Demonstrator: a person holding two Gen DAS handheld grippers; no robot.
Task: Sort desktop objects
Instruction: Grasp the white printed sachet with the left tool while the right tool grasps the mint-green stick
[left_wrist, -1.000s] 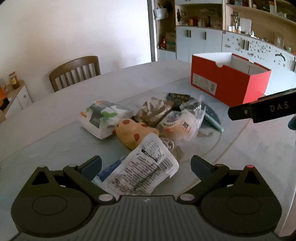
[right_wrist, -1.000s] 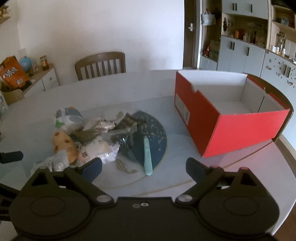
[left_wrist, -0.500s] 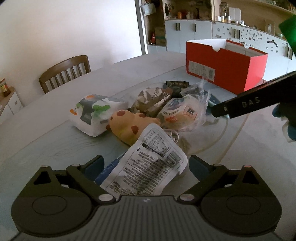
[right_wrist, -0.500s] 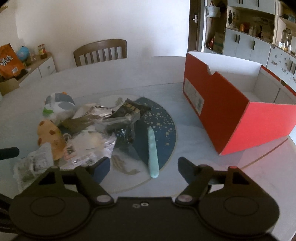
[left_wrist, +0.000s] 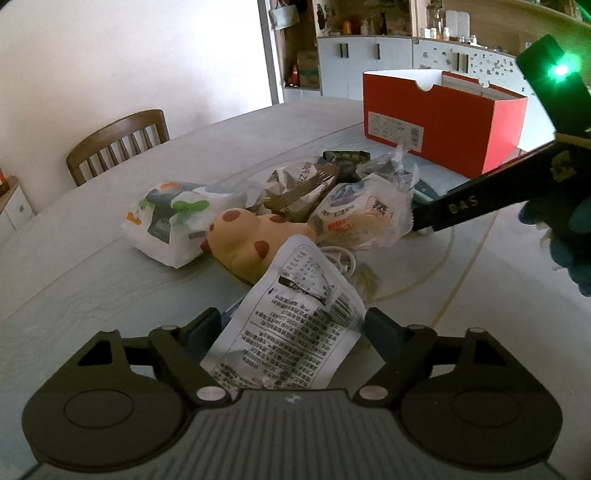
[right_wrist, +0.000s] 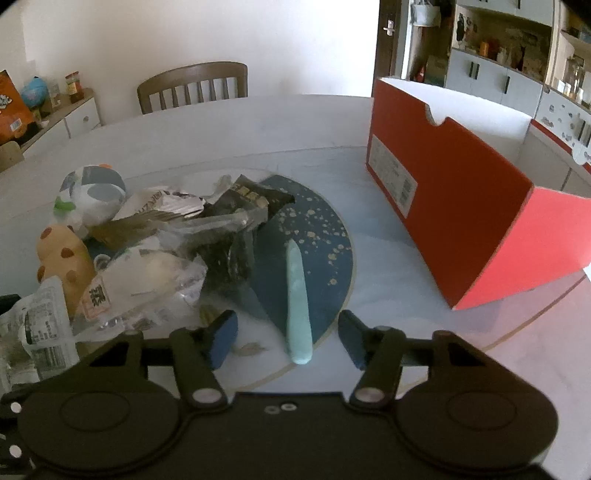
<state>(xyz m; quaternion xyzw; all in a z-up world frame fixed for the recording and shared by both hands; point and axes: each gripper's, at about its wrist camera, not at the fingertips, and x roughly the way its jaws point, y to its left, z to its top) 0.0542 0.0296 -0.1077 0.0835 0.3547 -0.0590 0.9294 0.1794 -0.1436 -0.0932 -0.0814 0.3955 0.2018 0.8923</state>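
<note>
A pile of snack packets and toys lies on the round table. My left gripper (left_wrist: 291, 325) is open, its fingers either side of a white printed packet (left_wrist: 291, 332) without clamping it. Behind it lie a yellow spotted toy (left_wrist: 247, 240), a white-green packet (left_wrist: 173, 218) and a clear wrapped bun (left_wrist: 362, 214). My right gripper (right_wrist: 288, 338) is open, its fingers straddling the near end of a mint-green pen-like stick (right_wrist: 297, 295) on a dark blue mat (right_wrist: 314, 251). An open red shoebox (right_wrist: 450, 229) stands to the right; it also shows in the left wrist view (left_wrist: 439, 118).
A wooden chair (right_wrist: 192, 86) stands behind the table. Cabinets and shelves (left_wrist: 369, 59) line the back right wall. A low sideboard with snack bags (right_wrist: 44, 114) sits at the left. The right gripper's arm (left_wrist: 480, 199) reaches across the left view.
My right gripper has moved down and forward to the mint stick, its fingers now around its near end. My left gripper has closed in on the white packet. Both have stayed open.
</note>
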